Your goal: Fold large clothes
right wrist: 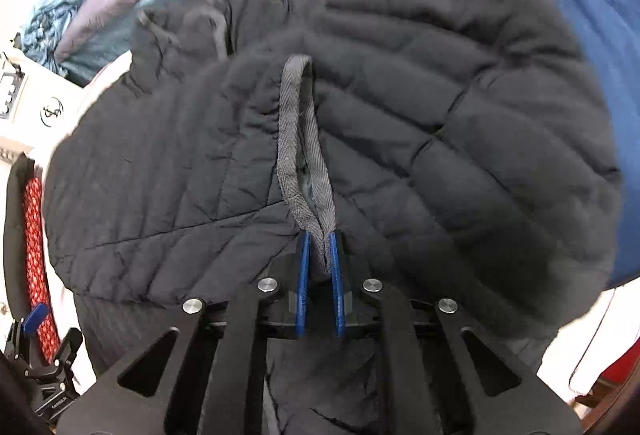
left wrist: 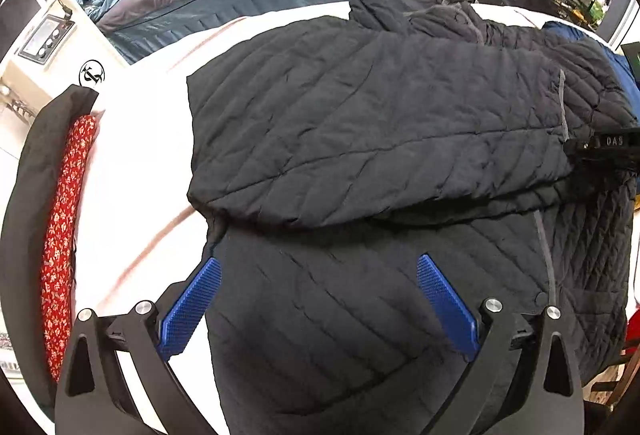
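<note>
Black quilted jacket [left wrist: 380, 123] half folded on the white table [left wrist: 140, 171]

Right gripper [right wrist: 320, 251] pinches its grey trim [right wrist: 304, 139]; left gripper [left wrist: 318, 275] hangs wide open above the hem.

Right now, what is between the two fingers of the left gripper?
Only the black quilted jacket, lying flat under the wide-open left gripper; nothing else sits in that gap. The left wrist view shows this.
</note>
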The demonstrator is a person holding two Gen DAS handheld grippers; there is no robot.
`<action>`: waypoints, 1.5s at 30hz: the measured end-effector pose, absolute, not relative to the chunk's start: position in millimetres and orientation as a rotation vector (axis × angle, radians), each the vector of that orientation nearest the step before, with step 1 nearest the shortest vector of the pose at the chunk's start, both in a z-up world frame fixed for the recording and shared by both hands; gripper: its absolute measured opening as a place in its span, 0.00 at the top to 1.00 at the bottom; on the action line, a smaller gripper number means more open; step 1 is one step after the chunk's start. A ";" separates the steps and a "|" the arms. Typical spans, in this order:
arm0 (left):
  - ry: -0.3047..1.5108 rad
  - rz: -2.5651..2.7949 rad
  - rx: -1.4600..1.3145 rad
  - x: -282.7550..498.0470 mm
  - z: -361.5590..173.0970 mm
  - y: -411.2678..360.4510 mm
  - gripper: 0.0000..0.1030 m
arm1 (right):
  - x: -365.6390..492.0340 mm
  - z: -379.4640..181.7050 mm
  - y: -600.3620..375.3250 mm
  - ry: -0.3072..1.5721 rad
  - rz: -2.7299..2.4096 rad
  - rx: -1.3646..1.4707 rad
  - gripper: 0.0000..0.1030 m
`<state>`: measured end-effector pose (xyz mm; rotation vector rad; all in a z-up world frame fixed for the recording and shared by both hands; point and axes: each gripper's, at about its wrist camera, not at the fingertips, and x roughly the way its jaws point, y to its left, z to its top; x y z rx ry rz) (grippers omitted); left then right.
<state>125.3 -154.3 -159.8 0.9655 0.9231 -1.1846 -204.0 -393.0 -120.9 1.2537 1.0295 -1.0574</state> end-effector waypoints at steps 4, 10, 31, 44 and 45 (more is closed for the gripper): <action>0.918 -1.163 0.985 127.1 -164.4 -153.2 0.06 | -210.7 -119.7 -397.8 0.956 -1.020 1.364 0.40; 0.920 -1.126 0.977 143.9 -165.1 -142.8 0.06 | -212.3 -91.9 -383.1 0.952 -1.002 1.284 0.35; 1.429 -1.225 0.766 233.7 -223.4 8.6 0.36 | -389.1 -118.4 -230.9 1.076 -0.985 1.453 0.35; 1.498 -1.339 0.869 182.0 -242.3 14.3 0.86 | -378.4 -143.0 -167.9 1.018 -0.807 1.620 0.79; 1.487 -1.357 0.873 181.2 -237.4 9.0 0.88 | -375.5 -136.7 -171.2 1.012 -0.807 1.606 0.81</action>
